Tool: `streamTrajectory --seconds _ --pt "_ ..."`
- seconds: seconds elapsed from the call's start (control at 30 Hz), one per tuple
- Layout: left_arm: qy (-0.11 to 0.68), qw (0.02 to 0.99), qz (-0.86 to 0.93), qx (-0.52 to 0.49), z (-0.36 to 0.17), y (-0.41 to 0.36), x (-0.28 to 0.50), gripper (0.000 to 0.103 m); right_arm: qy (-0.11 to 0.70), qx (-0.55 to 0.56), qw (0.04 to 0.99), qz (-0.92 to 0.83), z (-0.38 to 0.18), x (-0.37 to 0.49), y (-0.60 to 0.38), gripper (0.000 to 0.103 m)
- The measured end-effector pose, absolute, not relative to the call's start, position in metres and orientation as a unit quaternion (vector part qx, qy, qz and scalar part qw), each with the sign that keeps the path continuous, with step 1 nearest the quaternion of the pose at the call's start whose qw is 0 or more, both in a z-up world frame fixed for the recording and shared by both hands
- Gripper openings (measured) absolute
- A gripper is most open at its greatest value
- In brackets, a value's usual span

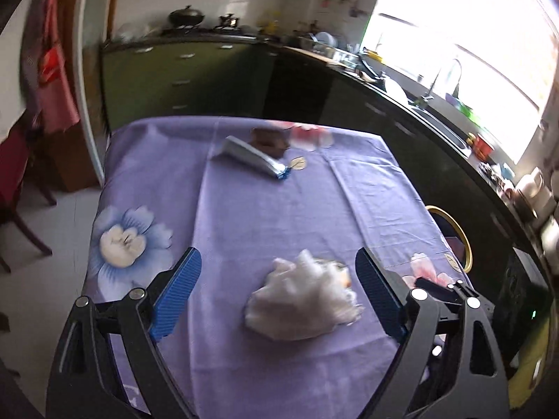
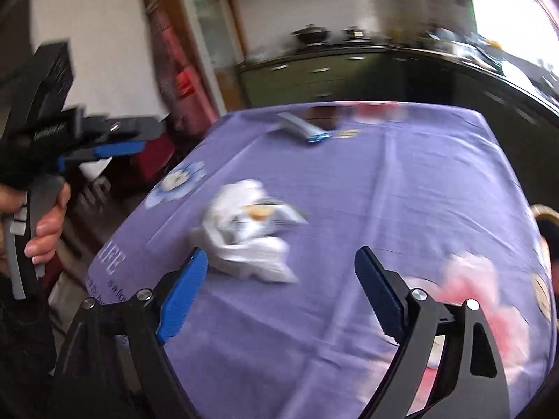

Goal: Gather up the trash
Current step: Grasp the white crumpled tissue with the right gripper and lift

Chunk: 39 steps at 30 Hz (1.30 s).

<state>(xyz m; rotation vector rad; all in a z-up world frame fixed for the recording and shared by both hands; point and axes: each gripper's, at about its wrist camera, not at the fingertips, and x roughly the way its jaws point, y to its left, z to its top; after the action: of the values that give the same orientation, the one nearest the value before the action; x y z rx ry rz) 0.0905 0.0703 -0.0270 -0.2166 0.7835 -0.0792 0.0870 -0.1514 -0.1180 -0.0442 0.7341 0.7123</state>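
Note:
A crumpled white plastic wrapper (image 1: 300, 296) lies on the purple flowered tablecloth (image 1: 262, 216), near the front. My left gripper (image 1: 277, 256) hovers over it, open, with the wrapper below and between its blue fingers (image 1: 178, 289), not touching. In the right wrist view the same wrapper (image 2: 244, 234) lies just beyond the left finger of my open right gripper (image 2: 281, 255), which holds nothing. A silver and blue tube-like packet (image 1: 251, 157) (image 2: 304, 127) lies at the far side, beside a brown scrap (image 1: 269, 141). A hand (image 2: 45, 223) holds the left gripper (image 2: 115, 146) at the left edge.
A yellow-rimmed bin (image 1: 457, 237) (image 2: 545, 211) stands off the table's right side. Dark kitchen counters (image 1: 401, 104) with dishes and a sink run behind and to the right. A red chair (image 1: 14, 174) stands on the left.

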Motion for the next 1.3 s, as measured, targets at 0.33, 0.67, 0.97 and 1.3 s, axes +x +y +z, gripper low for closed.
streamTrajectory --seconds 0.33,0.67,0.97,1.3 --pt "0.392 0.909 -0.041 -0.134 -0.050 0.099 0.088 0.085 0.379 0.033 0.856 0.351 -0.115 0.124 -0.130 0.072" --pt "0.396 0.906 -0.041 -0.146 -0.059 0.107 0.095 0.085 0.369 -0.040 0.838 0.400 -0.100 0.109 -0.109 0.045" --pt "0.395 0.907 -0.031 -0.146 -0.059 0.113 0.094 0.085 0.340 -0.120 0.852 0.379 -0.110 0.100 -0.076 0.004" --pt "0.390 0.909 -0.035 -0.144 -0.057 0.111 0.092 0.085 0.295 -0.056 0.865 0.403 -0.037 0.113 -0.110 0.004"
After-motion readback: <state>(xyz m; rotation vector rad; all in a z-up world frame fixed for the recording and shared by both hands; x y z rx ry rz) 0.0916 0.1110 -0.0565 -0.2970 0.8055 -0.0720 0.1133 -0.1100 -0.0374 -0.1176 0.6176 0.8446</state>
